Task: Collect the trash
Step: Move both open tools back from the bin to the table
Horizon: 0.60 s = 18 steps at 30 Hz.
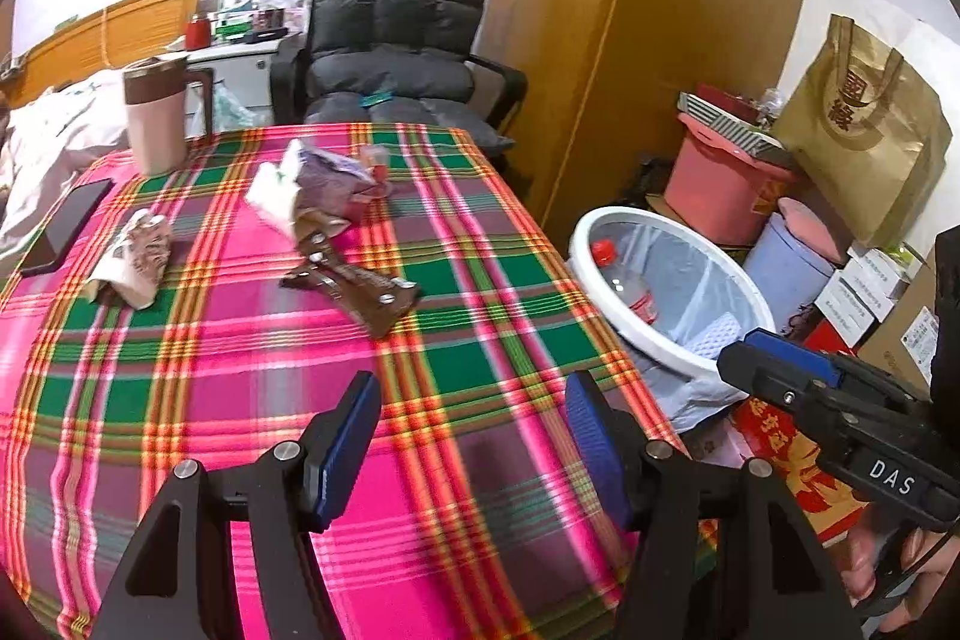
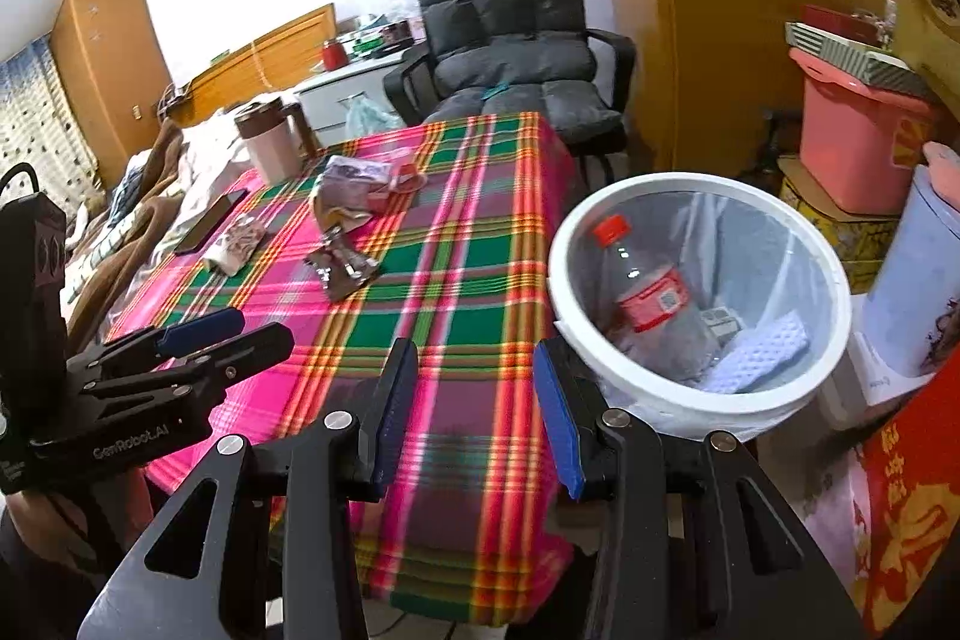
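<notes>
Ahead of both empty, part-open sets of jaws — left gripper (image 1: pixel 474 436) nearer than right gripper (image 2: pixel 477 412) — the brown wrapper (image 1: pixel 354 286) is seen lying on the desk (image 1: pixel 240 400), its long axis slanting across the approach, with the bin (image 2: pixel 699 388) off to the right.

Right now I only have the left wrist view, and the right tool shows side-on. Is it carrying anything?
Observer: No. The right tool is open, with only the plaid tablecloth showing between its pads.
Operator: In the bin I see a bottle and a white pad. Anything else?
Observer: Yes, a small grey boxy item lies just behind the bottle. I cannot tell what it is.
Operator: What is beyond the phone, off the table's left side?
Observer: A brown blanket is heaped on the bed there.
</notes>
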Each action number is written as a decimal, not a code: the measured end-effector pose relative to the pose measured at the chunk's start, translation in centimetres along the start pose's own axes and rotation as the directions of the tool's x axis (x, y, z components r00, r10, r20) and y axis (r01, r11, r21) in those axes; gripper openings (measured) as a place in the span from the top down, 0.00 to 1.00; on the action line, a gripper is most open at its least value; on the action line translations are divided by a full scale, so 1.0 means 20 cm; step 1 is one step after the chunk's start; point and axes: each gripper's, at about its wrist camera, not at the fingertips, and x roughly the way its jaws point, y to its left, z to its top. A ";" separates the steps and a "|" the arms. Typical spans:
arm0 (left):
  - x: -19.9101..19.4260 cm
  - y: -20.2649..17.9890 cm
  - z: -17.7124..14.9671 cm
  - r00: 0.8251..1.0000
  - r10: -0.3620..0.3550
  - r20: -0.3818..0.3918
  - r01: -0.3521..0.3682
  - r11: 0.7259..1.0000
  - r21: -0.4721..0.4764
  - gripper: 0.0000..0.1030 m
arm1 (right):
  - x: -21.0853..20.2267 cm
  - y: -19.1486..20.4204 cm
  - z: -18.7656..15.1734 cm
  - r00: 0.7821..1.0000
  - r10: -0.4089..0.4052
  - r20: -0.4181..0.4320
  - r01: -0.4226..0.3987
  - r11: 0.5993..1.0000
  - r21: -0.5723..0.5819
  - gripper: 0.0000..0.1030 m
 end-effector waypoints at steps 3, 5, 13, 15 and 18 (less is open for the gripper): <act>-0.02 0.04 -0.02 1.000 0.016 0.002 -0.016 1.000 -0.011 0.38 | 0.01 0.03 -0.01 1.000 0.011 -0.006 -0.011 1.000 -0.012 0.58; -0.03 0.06 -0.03 1.000 0.025 0.003 -0.025 0.999 -0.020 0.38 | 0.01 0.05 -0.01 1.000 0.019 -0.011 -0.020 1.000 -0.018 0.58; -0.06 0.17 -0.07 0.998 0.068 -0.001 -0.068 0.996 -0.065 0.38 | 0.04 0.11 -0.01 0.999 0.043 -0.030 -0.045 0.998 -0.038 0.58; -0.07 0.20 -0.07 0.997 0.081 -0.002 -0.081 0.994 -0.073 0.38 | 0.06 0.13 -0.01 0.998 0.051 -0.037 -0.053 0.998 -0.044 0.58; -0.07 0.25 -0.08 0.995 0.100 -0.002 -0.099 0.992 -0.083 0.38 | 0.09 0.16 0.00 0.997 0.066 -0.050 -0.069 0.996 -0.060 0.58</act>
